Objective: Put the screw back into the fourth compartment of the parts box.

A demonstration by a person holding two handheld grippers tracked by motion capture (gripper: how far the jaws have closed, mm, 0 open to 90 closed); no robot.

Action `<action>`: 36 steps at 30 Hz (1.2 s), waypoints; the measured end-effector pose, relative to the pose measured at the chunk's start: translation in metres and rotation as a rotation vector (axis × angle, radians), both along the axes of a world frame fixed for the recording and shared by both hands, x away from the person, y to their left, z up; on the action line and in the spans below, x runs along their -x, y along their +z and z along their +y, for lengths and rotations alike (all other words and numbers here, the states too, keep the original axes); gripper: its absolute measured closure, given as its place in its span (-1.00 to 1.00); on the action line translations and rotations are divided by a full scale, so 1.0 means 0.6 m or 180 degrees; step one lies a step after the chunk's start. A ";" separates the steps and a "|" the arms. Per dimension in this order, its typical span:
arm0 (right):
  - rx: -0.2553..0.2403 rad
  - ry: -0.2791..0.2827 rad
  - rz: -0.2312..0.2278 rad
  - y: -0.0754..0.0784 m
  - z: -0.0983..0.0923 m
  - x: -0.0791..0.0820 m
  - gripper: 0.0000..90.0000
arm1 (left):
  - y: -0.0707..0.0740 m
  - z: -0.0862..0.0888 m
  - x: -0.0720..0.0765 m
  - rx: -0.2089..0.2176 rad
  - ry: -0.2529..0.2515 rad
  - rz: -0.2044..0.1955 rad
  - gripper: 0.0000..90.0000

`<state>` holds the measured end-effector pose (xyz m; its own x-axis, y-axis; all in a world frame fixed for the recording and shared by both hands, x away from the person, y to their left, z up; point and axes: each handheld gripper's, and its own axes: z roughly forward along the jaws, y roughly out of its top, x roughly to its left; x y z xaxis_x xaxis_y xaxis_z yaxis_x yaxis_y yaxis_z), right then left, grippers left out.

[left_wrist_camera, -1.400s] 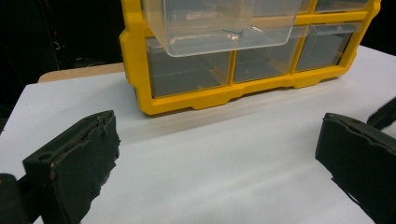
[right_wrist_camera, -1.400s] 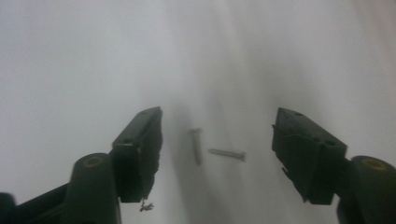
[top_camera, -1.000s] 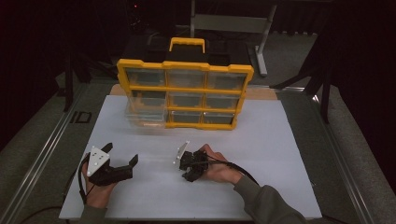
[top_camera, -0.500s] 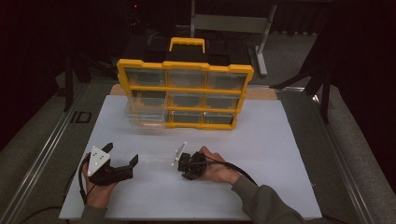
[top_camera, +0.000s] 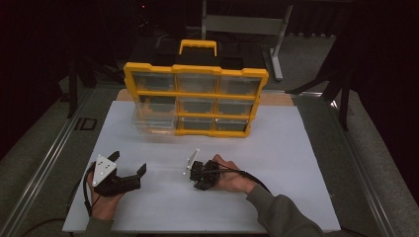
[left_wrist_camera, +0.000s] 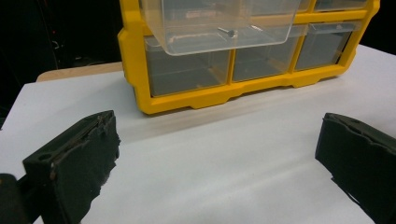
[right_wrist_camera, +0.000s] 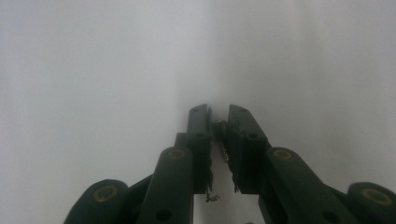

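On the white desk (top_camera: 276, 197) we face the yellow organizer (top_camera: 195, 101), one clear drawer (top_camera: 154, 121) pulled out. Our left gripper (left_wrist_camera: 217, 154) waits, jaws spread; our right gripper (right_wrist_camera: 218, 122) has just closed its jaws on a small screw (right_wrist_camera: 217, 125) at the desk. Next, we judge, lift and carry it to that drawer.

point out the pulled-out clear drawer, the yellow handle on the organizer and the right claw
pulled-out clear drawer (left_wrist_camera: 219, 32), left gripper view, on its clear front wall.
yellow handle (top_camera: 197, 44), high view, on the top bar of the handle.
right claw (right_wrist_camera: 218, 123), right gripper view, on the narrow gap between its fingertips.
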<state>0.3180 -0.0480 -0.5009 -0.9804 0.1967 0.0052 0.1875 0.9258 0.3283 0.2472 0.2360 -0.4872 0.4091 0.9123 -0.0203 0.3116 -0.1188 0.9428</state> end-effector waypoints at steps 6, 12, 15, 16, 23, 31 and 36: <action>-0.0005 -0.0044 0.0061 0.000 -0.006 -0.002 0.87 | 0.000 0.001 0.000 0.0009 0.0000 0.0002 -0.99; -0.0048 -0.0113 0.0143 -0.001 -0.012 -0.004 0.86 | 0.000 0.001 0.001 0.0011 0.0005 -0.0003 -0.99; -0.0070 -0.0116 0.0172 -0.002 -0.017 -0.005 0.86 | 0.000 0.001 0.000 0.0013 0.0004 -0.0004 -0.99; -0.0077 -0.0118 0.0177 -0.002 -0.018 -0.005 0.86 | 0.000 0.001 0.000 0.0011 -0.0002 -0.0001 -0.99; -0.0051 -0.0110 0.0163 -0.002 -0.020 -0.004 0.95 | 0.000 0.000 0.000 0.0009 -0.0001 0.0000 -0.99; 0.0020 -0.0081 0.0131 0.001 -0.016 -0.002 0.96 | 0.000 0.000 0.000 0.0004 -0.0005 0.0001 -0.99; 0.0050 -0.0073 0.0163 0.002 -0.016 -0.003 0.96 | 0.000 -0.001 0.000 -0.0005 -0.0012 0.0002 -0.99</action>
<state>0.3199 -0.0578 -0.4995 -0.9742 0.2197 0.0520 0.2250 0.9260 0.3032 0.2472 0.2355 -0.4873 0.4126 0.9107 -0.0191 0.3118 -0.1215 0.9424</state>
